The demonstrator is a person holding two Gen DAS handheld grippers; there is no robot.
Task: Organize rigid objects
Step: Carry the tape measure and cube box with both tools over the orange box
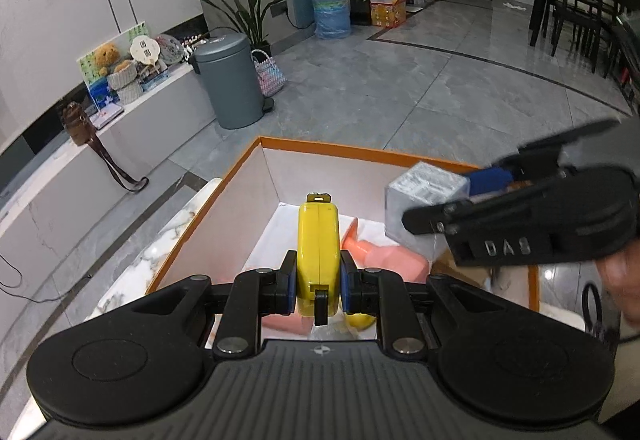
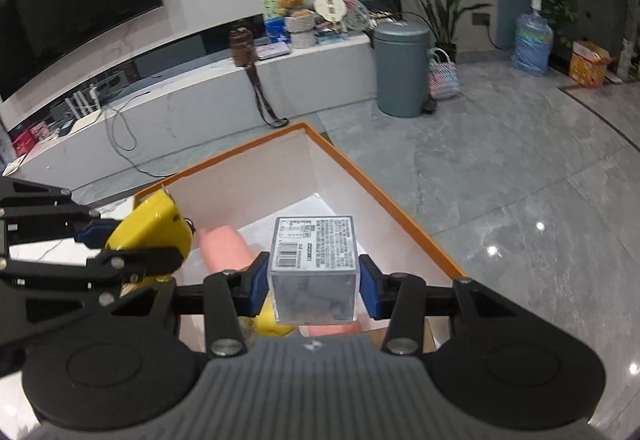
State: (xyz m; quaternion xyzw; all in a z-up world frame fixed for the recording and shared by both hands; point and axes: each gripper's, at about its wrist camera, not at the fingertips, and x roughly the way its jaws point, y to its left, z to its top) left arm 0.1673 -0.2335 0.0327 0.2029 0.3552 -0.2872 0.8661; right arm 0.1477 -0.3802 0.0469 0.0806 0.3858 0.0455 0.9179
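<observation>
My left gripper [image 1: 318, 282] is shut on a yellow tape measure [image 1: 318, 240], held on edge above the orange-rimmed box [image 1: 348, 151]. My right gripper [image 2: 314, 280] is shut on a clear plastic cube [image 2: 314, 268] with a printed label on top, also over the box [image 2: 384, 195]. In the left wrist view that cube [image 1: 420, 203] hangs at the right with the right gripper [image 1: 460, 199] around it. In the right wrist view the tape measure [image 2: 154, 224] shows at the left in the left gripper [image 2: 120, 244]. A pink bottle [image 1: 384, 258] lies inside the box on white paper.
The box stands on a white marble table [image 1: 160, 240] over a grey tiled floor. A grey pedal bin [image 1: 230, 79], a woven bag [image 1: 270, 73], a water jug [image 1: 331, 11] and a low TV bench [image 2: 200, 87] stand beyond. Another yellow object [image 2: 270, 320] lies in the box under the cube.
</observation>
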